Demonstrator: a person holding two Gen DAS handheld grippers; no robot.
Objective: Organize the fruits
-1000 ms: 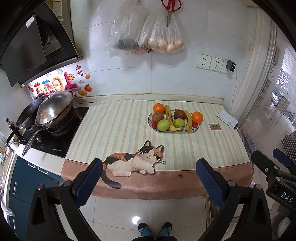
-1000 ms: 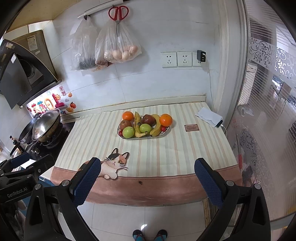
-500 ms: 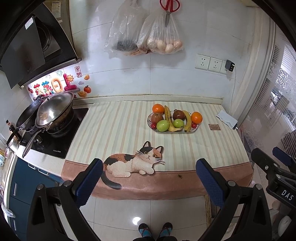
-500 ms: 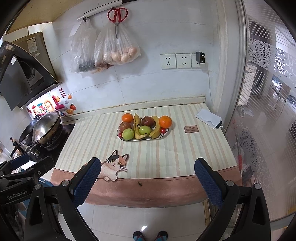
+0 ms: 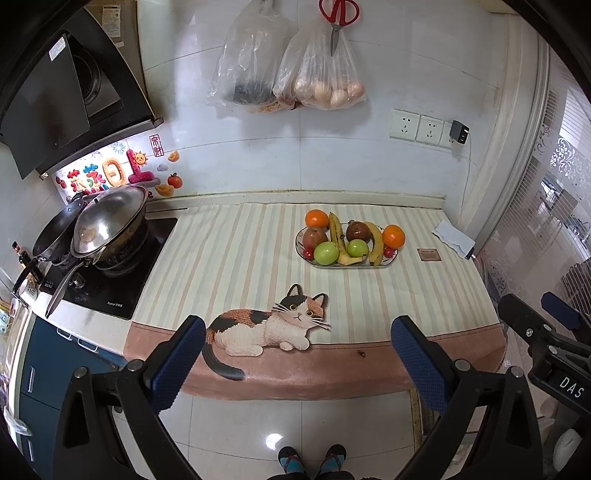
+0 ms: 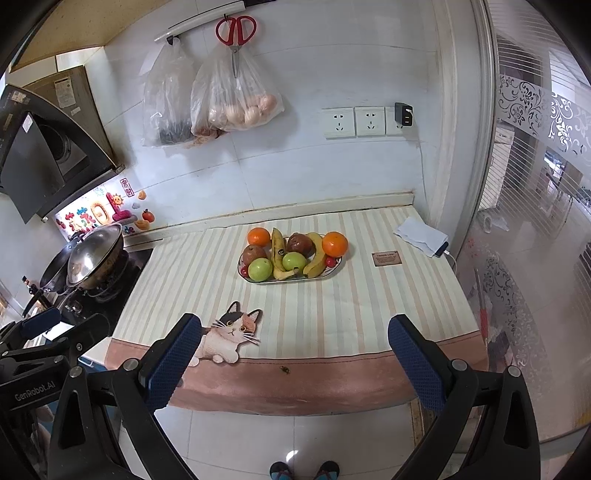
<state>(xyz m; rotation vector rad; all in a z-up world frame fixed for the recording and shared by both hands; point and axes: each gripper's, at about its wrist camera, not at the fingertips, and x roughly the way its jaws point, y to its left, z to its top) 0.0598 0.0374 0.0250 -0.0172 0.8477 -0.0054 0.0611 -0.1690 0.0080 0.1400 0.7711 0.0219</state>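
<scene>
Left wrist view: left tool (image 5: 298, 365) at bottom centre of frame, jaws spread wide, nothing between them, held over the floor short of the bench (image 5: 424, 302) edge. Fruit plate (image 5: 384, 263) sits centre-right of frame on the striped cloth. On it: 2 oranges (image 5: 317, 218) at the far-left and right ends, 2 bananas (image 5: 376, 240), 2 green apples (image 5: 326, 253) at the front, 2 red-brown apples (image 5: 358, 230) behind, small red fruits at both ends. Cat picture (image 5: 266, 325) on the cloth, lower centre, near the front edge and well apart from the plate. Wok (image 5: 109, 221) on the stove at left of frame. 2 plastic bags (image 5: 288, 66) and red scissors (image 5: 339, 14) hang on the wall at top centre. Part of the right tool's body shows at lower right.

Right wrist view: right tool (image 6: 294, 365) at bottom centre, jaws also spread wide and empty, off the bench over the floor. Fruit plate (image 6: 332, 268) in centre of frame, all fruit on it. Small brown card (image 6: 386, 258) just right of the plate; white cloth over a phone (image 6: 421, 236) at the far-right corner of the bench. Person's shoes (image 6: 304, 470) at bottom edge.
</scene>
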